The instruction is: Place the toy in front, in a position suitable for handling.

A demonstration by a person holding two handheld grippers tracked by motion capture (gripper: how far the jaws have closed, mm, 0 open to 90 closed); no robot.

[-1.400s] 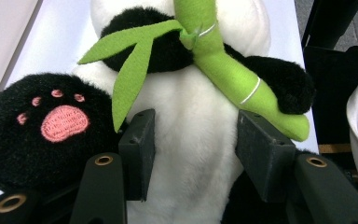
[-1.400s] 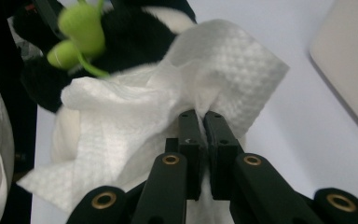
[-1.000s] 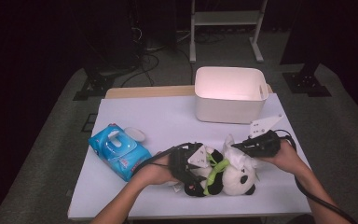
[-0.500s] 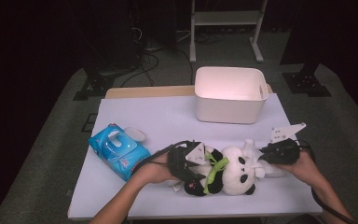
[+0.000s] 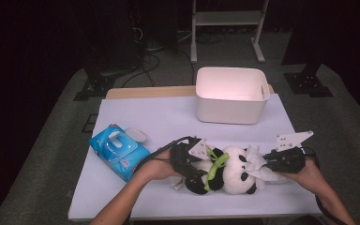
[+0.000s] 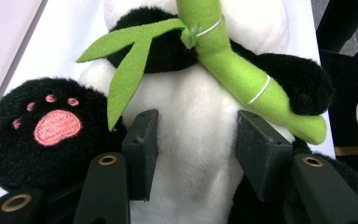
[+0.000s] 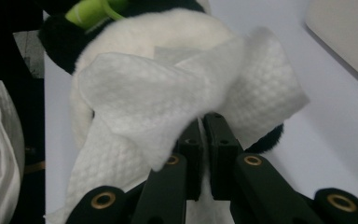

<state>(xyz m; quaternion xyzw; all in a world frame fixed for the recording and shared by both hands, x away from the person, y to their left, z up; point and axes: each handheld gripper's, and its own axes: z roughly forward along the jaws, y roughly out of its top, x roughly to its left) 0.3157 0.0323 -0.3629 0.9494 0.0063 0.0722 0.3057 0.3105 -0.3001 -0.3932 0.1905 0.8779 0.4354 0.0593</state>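
The left gripper (image 6: 193,154) has its two black jaws partly spread, one on each side of the white tummy of the toy panda (image 6: 200,154). The pads press into the fur, so it is holding the panda. Just past the jaws is the panda's green bamboo stick (image 6: 242,79), and on one side is a black foot (image 6: 42,126) with a pink pad. From above, the left gripper (image 5: 192,161) sits at the panda's foot end, and the panda (image 5: 232,171) lies on its back on the white table (image 5: 168,117).

The right gripper (image 7: 204,135) has its jaws pressed together on a white wipe (image 7: 168,98). The wipe is bunched up and lies against the panda's (image 7: 158,28) white head, right in front of the jaws. From above, the right gripper (image 5: 272,161) is at the panda's head end, and the wipe (image 5: 262,166) is between them.

Far beyond the grippers stands a white bin (image 5: 232,96). Its inside looks bare, but the near wall hides part of the bottom. Beside the left gripper, on its outer side, lies a blue pack of wipes (image 5: 117,150) with its lid (image 5: 136,135) flipped open. What is inside it is too small to make out.

The wipe covers most of the panda's face. The grippers hide part of its body, and the person's arms are cut off at the bottom edge.
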